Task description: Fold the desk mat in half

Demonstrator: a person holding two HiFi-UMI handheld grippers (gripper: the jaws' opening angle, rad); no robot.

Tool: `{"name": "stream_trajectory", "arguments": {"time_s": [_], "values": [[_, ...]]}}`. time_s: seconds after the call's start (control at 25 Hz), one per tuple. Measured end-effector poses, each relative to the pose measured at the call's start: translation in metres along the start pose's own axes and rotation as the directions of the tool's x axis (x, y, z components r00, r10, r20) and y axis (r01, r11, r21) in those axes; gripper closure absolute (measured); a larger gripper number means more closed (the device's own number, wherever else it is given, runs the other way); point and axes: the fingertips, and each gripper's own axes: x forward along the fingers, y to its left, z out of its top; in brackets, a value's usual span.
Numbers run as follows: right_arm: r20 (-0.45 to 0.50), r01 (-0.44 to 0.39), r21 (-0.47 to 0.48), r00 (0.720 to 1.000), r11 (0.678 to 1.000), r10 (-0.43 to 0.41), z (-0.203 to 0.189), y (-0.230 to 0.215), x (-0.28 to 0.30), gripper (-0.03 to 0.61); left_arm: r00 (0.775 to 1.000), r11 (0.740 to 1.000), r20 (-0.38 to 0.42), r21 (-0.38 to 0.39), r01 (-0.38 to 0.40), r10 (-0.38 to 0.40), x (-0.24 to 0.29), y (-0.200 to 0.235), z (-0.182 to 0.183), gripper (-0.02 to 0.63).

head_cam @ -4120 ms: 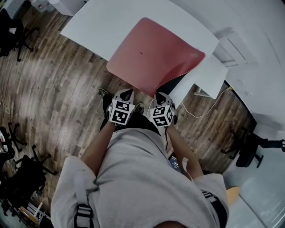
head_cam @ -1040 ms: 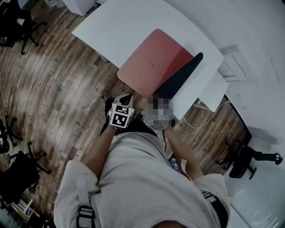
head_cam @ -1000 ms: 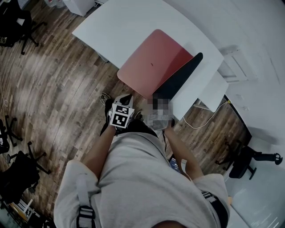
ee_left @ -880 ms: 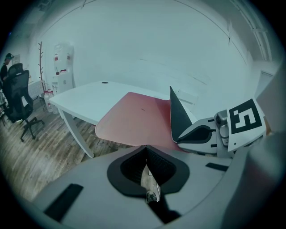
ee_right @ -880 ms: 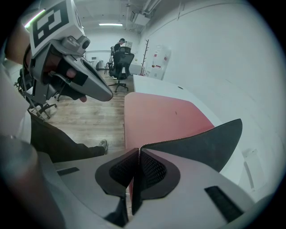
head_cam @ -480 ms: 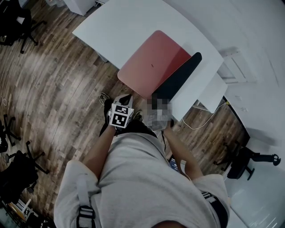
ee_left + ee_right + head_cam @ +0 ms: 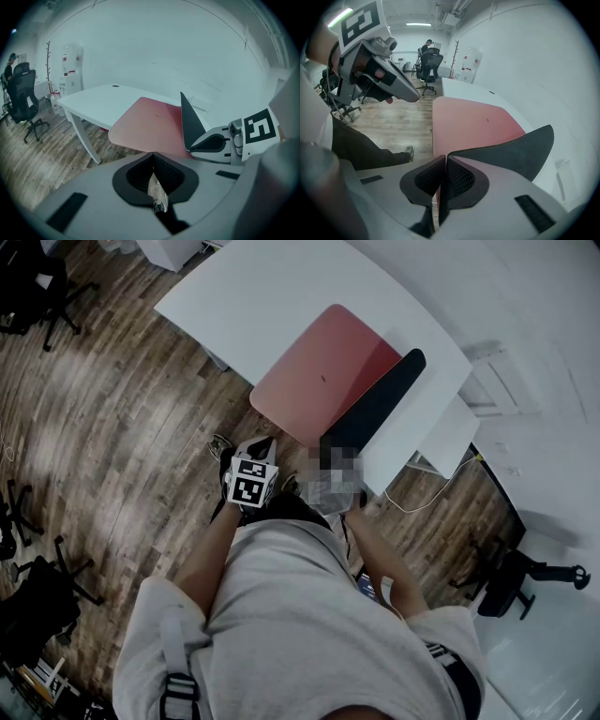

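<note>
Right gripper [image 7: 446,158] is clamped on the pink desk mat's [image 7: 323,371] six-o'clock corner, black underside raised. Left gripper [image 7: 153,157], at seven o'clock, has its jaws together and empty.

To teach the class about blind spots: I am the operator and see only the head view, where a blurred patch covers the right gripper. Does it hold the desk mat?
Observer: Yes. In the right gripper view, the right gripper is shut on the edge of the desk mat, with the black underside turned up beside it.
Operator: And the left gripper's jaws? I see only its marker cube.
Observer: The left gripper view shows the left gripper shut, with nothing between its jaws.
</note>
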Motion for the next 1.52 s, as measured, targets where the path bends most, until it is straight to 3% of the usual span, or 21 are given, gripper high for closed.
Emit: {"name": "stream_trajectory", "arguments": {"time_s": [1.52], "values": [[-0.022,-0.050,-0.076,0.999,0.996,0.049,0.022,0.014,0.018,0.528,1.000,0.999,0.009,-0.044,-0.023,0.024,-0.006,0.029,0.002,0.601]]}}
